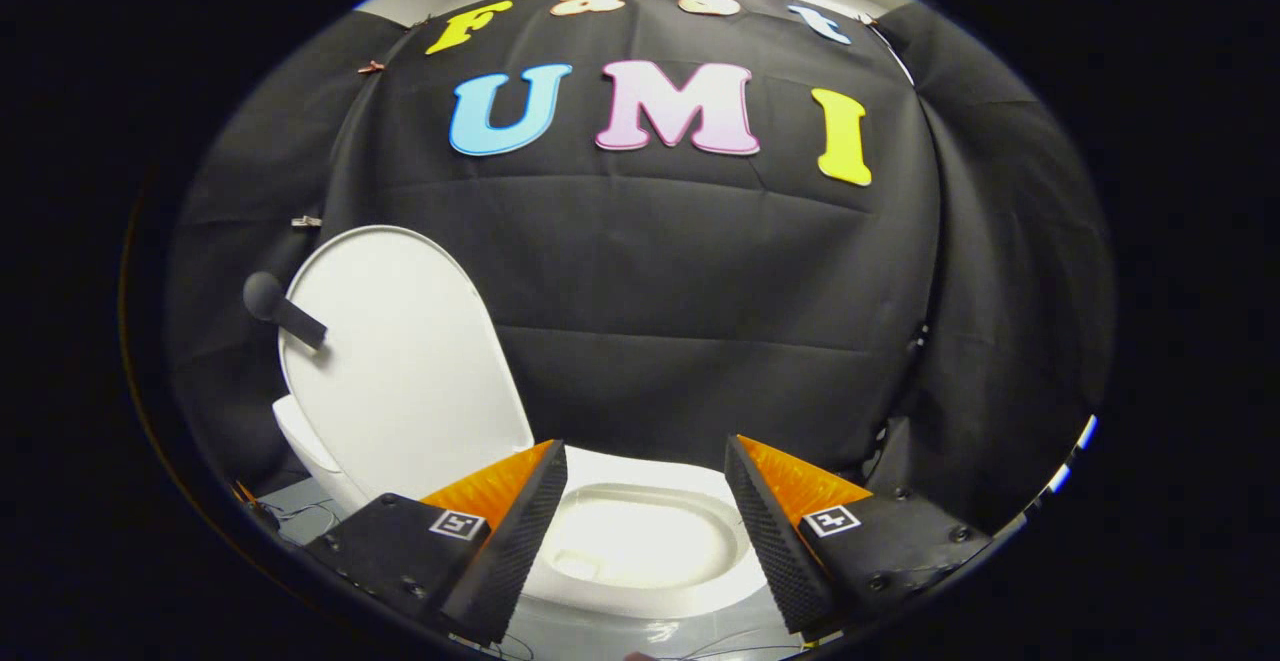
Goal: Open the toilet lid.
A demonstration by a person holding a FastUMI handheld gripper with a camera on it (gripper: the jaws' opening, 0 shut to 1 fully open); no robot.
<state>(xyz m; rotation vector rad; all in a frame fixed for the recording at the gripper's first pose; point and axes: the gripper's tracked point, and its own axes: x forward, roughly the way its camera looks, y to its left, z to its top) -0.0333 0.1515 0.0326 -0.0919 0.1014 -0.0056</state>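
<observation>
The white toilet lid (pixel 400 361) stands raised, leaning back to the left of the bowl, with a dark knob handle (pixel 275 306) sticking out from its left edge. Below it the white seat and open bowl (pixel 640 541) lie just ahead of and between my fingers. My gripper (pixel 645 531) is open, its two fingers spread wide on either side of the bowl with nothing held between them. The lid is apart from both fingers, up and to the left of the left finger (pixel 520 531).
Black cloth (pixel 700 321) hangs close behind the toilet and wraps round both sides. A grey floor (pixel 300 516) with thin cables shows beside the bowl's left side and in front of it.
</observation>
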